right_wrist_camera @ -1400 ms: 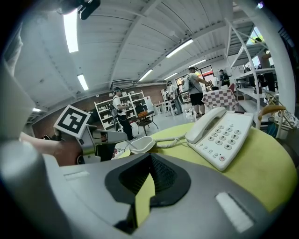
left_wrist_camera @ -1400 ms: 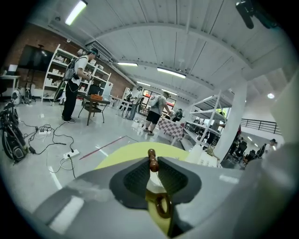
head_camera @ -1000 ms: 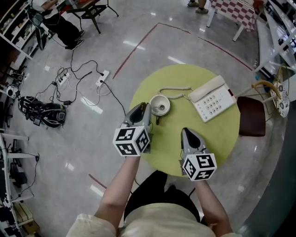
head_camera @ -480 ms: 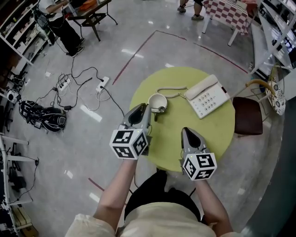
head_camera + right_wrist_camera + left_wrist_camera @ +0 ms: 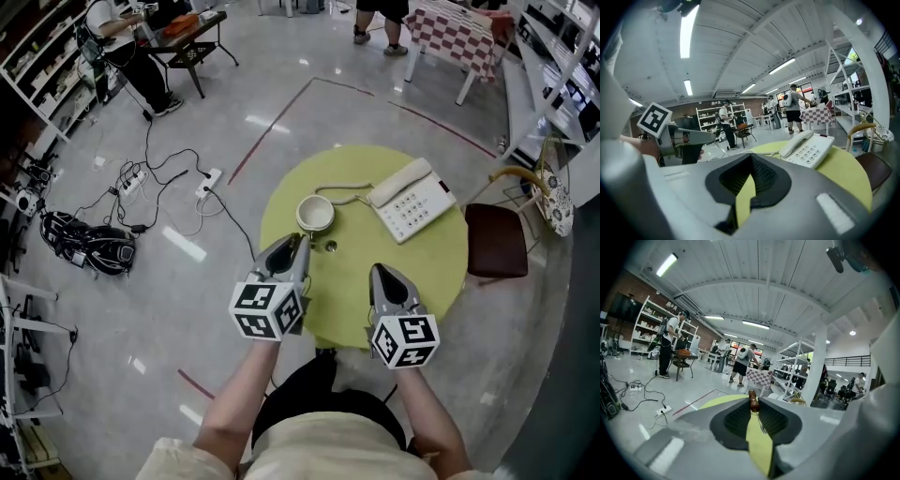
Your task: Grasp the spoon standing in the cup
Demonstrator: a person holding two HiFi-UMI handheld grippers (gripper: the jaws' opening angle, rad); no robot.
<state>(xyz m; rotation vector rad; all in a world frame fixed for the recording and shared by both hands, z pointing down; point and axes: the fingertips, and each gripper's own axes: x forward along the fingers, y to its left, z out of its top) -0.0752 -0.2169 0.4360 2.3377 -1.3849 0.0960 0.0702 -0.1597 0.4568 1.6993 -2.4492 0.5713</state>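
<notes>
Now the round white cup [image 5: 302,215] on the round yellow-green counter [image 5: 412,272] shows an empty interior. A second ago an object lay inside it and a dark handle projected over its near rim. Over the same interval the left tongs [image 5: 299,242] have drawn back. They were just beside the near rim of the cup and now stand apart from it, on the person's side. The right tongs [image 5: 381,269] remain well apart from the cup, farther from it than the left pair.

State of the tongs:
- Left tongs: closed to a narrow gap on the brown wooden-handled spoon [image 5: 753,401], which is pinched at the very tips of the pads.
- Right tongs: tips drawn together, nothing between them.

Assessment: the grasp appears complete and the spoon appears clear of the cup. The hold is at the pad tips only, so the spoon could pivot or slip if the tongs are swung.

Appearance of the spoon: only the upper end of the handle is shown. It is glossy, reddish-brown turned wood with a rounded knob and a narrower waist below, and it stands roughly upright between the pads. The bowl end is not visible in the left gripper view. In the head view a small dark item [image 5: 330,247] lies near the cup, just beside the left tips. It may be the lower part of the spoon, but this cannot be confirmed.
</notes>
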